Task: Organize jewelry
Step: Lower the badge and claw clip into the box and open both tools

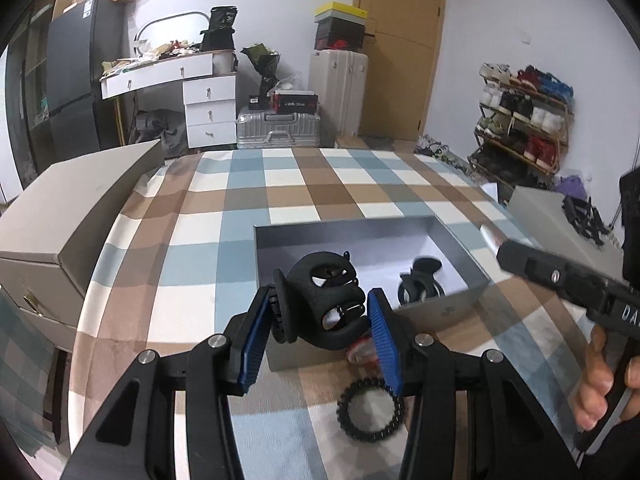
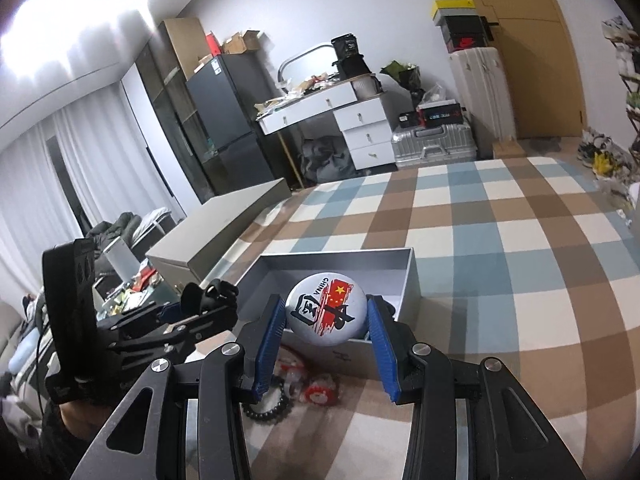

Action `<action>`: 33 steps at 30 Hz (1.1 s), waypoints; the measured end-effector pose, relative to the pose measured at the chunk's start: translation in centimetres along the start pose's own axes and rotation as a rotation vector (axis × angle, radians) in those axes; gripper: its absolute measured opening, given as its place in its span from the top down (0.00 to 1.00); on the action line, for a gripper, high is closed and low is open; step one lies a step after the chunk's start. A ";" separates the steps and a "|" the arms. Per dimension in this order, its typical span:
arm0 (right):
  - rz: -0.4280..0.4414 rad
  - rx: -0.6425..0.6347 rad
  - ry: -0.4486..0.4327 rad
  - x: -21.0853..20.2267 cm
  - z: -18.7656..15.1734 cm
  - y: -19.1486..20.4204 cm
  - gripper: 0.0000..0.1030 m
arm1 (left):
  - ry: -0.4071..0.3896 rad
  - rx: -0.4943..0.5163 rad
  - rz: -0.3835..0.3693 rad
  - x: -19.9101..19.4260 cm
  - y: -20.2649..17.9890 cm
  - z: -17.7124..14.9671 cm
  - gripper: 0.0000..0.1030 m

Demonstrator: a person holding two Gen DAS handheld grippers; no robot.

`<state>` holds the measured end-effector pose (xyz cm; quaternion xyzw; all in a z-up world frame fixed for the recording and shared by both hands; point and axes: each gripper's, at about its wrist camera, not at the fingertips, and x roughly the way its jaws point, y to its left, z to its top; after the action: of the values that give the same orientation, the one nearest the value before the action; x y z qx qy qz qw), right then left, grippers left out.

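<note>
My left gripper (image 1: pixel 320 320) is shut on a large black hair claw clip (image 1: pixel 326 304), held just above the near wall of an open grey box (image 1: pixel 440 308). Inside the box lies a smaller black claw clip (image 1: pixel 420 280). My right gripper (image 2: pixel 326 320) is shut on a round white badge (image 2: pixel 325 308) printed with a red flag and "CHINA", held over the same grey box (image 2: pixel 412 280). On the checked cloth in front of the box lie a black spiral hair tie (image 1: pixel 368 408) and a small red-and-clear item (image 1: pixel 360 354). The right gripper's body (image 1: pixel 560 280) enters the left wrist view from the right.
The checked tablecloth (image 1: pixel 304 188) covers a round table. A long grey box lid (image 1: pixel 72 208) lies at its left edge and another grey box (image 1: pixel 560 216) with black items sits at the right. A hand (image 1: pixel 600 384) grips the right tool's handle. Beyond are a desk, suitcases and a shoe rack.
</note>
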<state>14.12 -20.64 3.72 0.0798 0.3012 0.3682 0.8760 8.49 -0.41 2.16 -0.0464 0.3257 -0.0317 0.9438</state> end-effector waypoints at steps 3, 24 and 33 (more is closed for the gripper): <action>0.040 0.051 0.006 0.9 0.3 -0.6 0.60 | 0.002 -0.013 0.008 0.5 0.2 0.5 0.59; 0.067 0.143 0.043 2.7 0.5 -2.9 0.60 | 0.091 0.074 0.059 2.2 -2.0 0.1 0.59; 0.082 0.137 0.049 2.9 0.3 -2.5 0.60 | 0.099 0.082 0.046 1.8 -2.1 0.1 0.59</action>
<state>17.39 -20.35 1.71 0.1427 0.3433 0.3842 0.8451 9.89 -2.64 1.33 0.0013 0.3712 -0.0254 0.9282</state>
